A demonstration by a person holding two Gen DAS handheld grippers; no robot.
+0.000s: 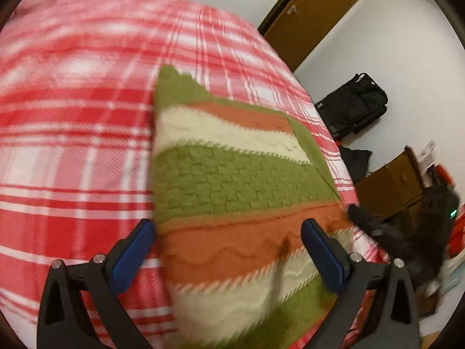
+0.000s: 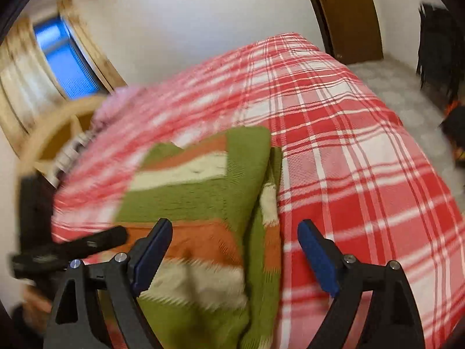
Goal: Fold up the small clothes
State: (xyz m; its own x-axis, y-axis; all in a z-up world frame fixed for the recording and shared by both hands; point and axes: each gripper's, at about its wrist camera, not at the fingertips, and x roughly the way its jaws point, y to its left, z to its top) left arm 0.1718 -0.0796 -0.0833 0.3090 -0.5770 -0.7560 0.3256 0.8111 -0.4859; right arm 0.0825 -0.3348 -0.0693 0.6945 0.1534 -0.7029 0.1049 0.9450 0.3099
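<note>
**Knit sweater partly folded on bed, both tools spread and empty**

Striped knit sweater (image 1: 232, 180) in green, orange and cream bands lies on the red-and-white plaid bedspread (image 1: 72, 133), near the bed's edge. In the right wrist view it looks already doubled: a green panel is folded over on top, with a second layer edge showing just beside it on the right. Both views are motion-blurred, so fine edges are hard to read.

Left tool (image 1: 226, 250) has its 2 blue pads spread wide over the near orange band, nothing pinched. Right tool (image 2: 235, 250) is also spread wide above the sweater's near right edge, pads not pressing on cloth.

Handling, judged: thick chunky knit, soft and floppy, light, not fragile, not slippery. It'll sag and stretch if lifted by 1 point, and stacked layers may slide apart. Best hold is at the 2 near corners or along a folded edge, pinching all layers together, 1 tool per corner, then carry across low

Door (image 1: 314, 14) and dark bags (image 1: 354, 101) sit beyond the bed
</note>
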